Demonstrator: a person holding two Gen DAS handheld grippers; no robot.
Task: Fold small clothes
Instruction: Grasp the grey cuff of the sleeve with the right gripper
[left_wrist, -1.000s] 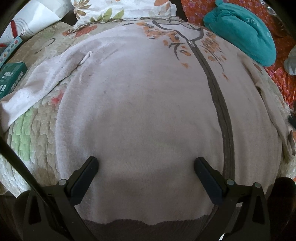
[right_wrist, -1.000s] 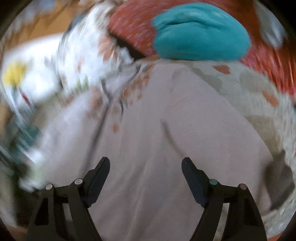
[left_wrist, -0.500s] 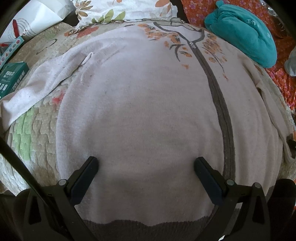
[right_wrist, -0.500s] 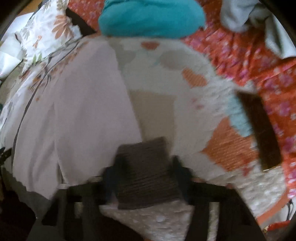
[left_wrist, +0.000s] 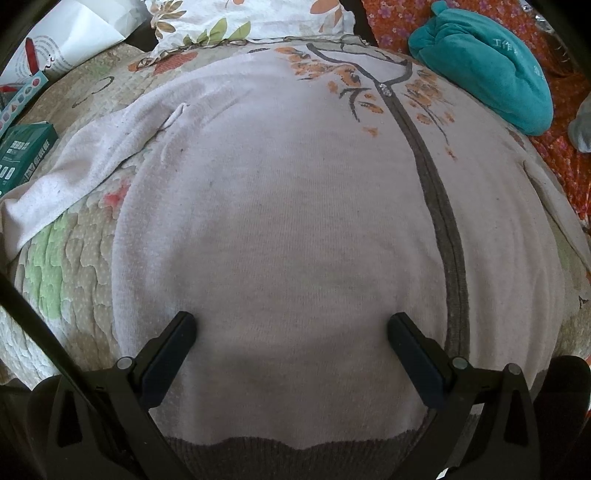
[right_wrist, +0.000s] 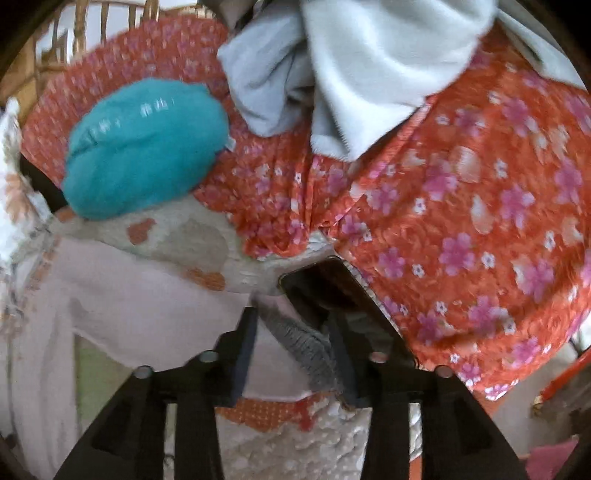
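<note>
Around you lies the patchwork quilt (left_wrist: 70, 280), with the orange floral cloth (right_wrist: 461, 229) beyond it; a teal bundle (left_wrist: 487, 66) sits past the collar, a grey garment (right_wrist: 354, 74) is heaped on the floral cloth, a green box (left_wrist: 22, 155) rests at the far left edge, and a dark phone (right_wrist: 325, 280) lies right ahead of your right fingers. The pale pink sweater (left_wrist: 295, 221) is spread flat on the quilt; your left gripper (left_wrist: 291, 328) hovers spread wide over its lower body (nothing between the fingers); your right gripper (right_wrist: 291, 332) is clenched on the grey ribbed cuff (right_wrist: 303, 343) of its sleeve. A grey zipper band (left_wrist: 443, 221) runs down its front, orange leaves near the collar.
</note>
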